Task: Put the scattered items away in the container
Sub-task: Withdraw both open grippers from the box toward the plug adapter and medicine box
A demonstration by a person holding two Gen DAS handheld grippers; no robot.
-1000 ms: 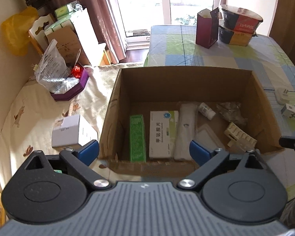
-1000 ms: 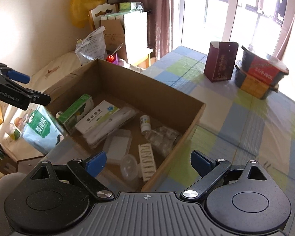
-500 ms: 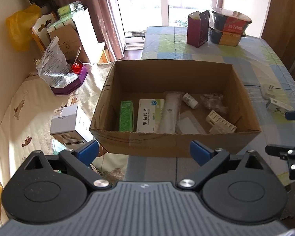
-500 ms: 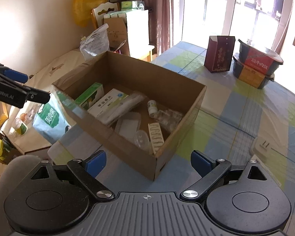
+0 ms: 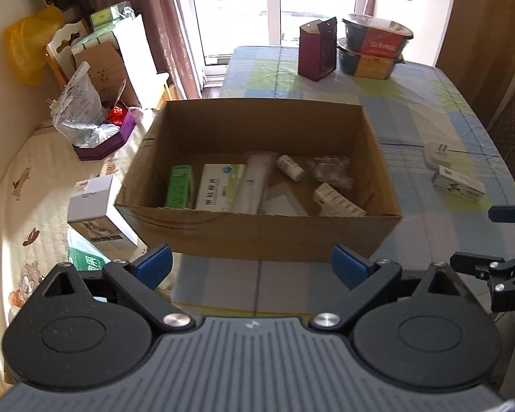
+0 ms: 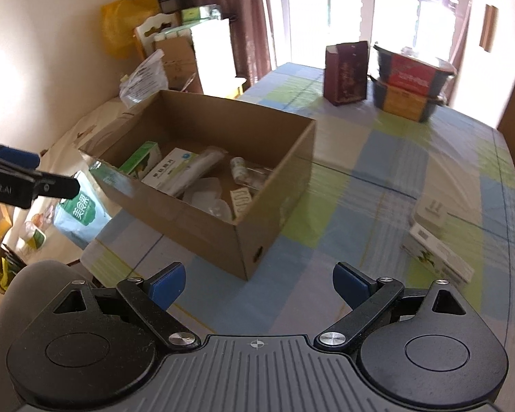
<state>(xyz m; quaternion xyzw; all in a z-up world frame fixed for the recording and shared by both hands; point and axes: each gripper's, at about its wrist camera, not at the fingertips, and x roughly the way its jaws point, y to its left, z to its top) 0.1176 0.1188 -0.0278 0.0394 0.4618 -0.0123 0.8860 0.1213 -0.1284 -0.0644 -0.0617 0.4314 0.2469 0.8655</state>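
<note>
An open cardboard box [image 5: 257, 233] [image 6: 202, 221] stands on the checked tablecloth. Inside lie a green carton [image 5: 179, 187], a white medicine carton [image 5: 219, 188], a long clear tube [image 5: 254, 182], a small white bottle [image 5: 290, 167] and a white blister strip [image 5: 340, 201]. To the right of the box on the cloth lie a white adapter [image 5: 437, 153] [image 6: 431, 210] and a small white carton [image 5: 458, 184] [image 6: 436, 252]. My left gripper [image 5: 251, 266] hangs open in front of the box, holding nothing. My right gripper [image 6: 259, 283] is open and empty near the box's right front corner.
At the table's far end stand a dark red paper bag [image 5: 317, 53] and stacked bowls [image 5: 374, 49]. Left of the box, on a cream cloth, sit a white carton [image 5: 96, 213], a green-white pouch [image 6: 80, 211] and a purple tray [image 5: 103, 144] with a plastic bag.
Both grippers have pulled back from the box, which now looks smaller and farther off. The adapter and small carton on the right have come into view. Both jaws stay open.
</note>
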